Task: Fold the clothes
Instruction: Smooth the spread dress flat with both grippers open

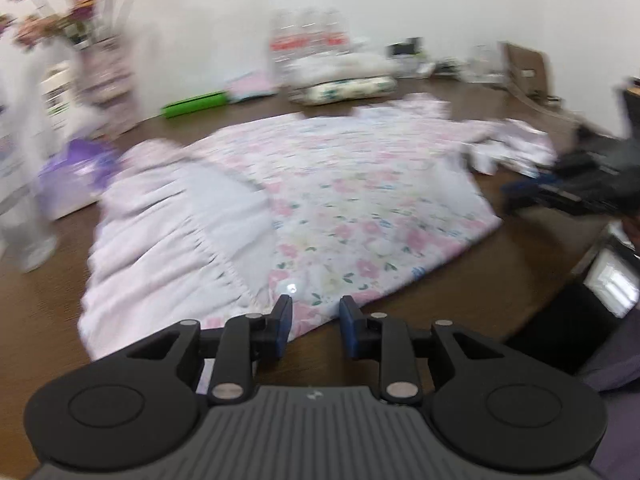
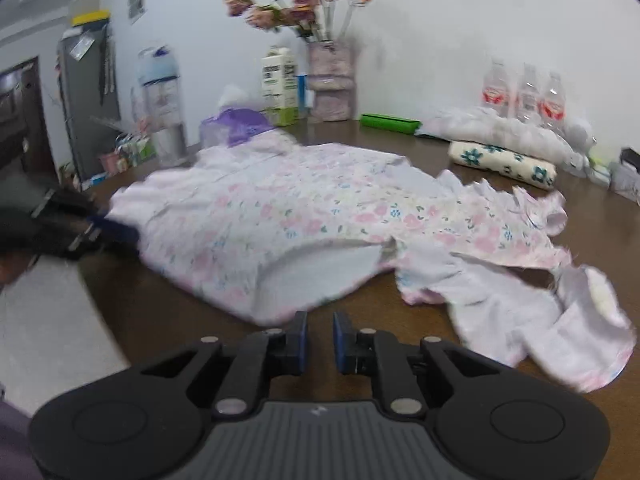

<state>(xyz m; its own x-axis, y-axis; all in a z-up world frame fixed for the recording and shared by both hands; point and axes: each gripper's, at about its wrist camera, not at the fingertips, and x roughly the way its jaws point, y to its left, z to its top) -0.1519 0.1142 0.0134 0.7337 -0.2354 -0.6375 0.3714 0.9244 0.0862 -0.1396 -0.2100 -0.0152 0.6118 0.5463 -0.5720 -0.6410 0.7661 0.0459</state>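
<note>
A pale pink floral dress point(image 1: 320, 184) lies spread on the brown table point(image 1: 528, 256), its ruffled skirt part turned over at the left. My left gripper point(image 1: 316, 320) is open just above the dress's near hem, holding nothing. In the right wrist view the same dress point(image 2: 288, 216) stretches across the table point(image 2: 600, 216), with a frilly sleeve point(image 2: 560, 312) at the right. My right gripper point(image 2: 320, 336) is open with a narrow gap, just short of the near edge of the cloth. Each gripper shows blurred at the other view's edge: the right gripper point(image 1: 536, 190), the left gripper point(image 2: 112, 230).
Along the wall stand a vase of flowers point(image 2: 332, 80), a milk carton point(image 2: 280, 88), water bottles point(image 2: 528, 96), a green box point(image 2: 390, 123), a purple tissue pack point(image 2: 240, 128) and folded floral cloths point(image 2: 504, 166). The table's edge and floor point(image 2: 48, 320) lie left.
</note>
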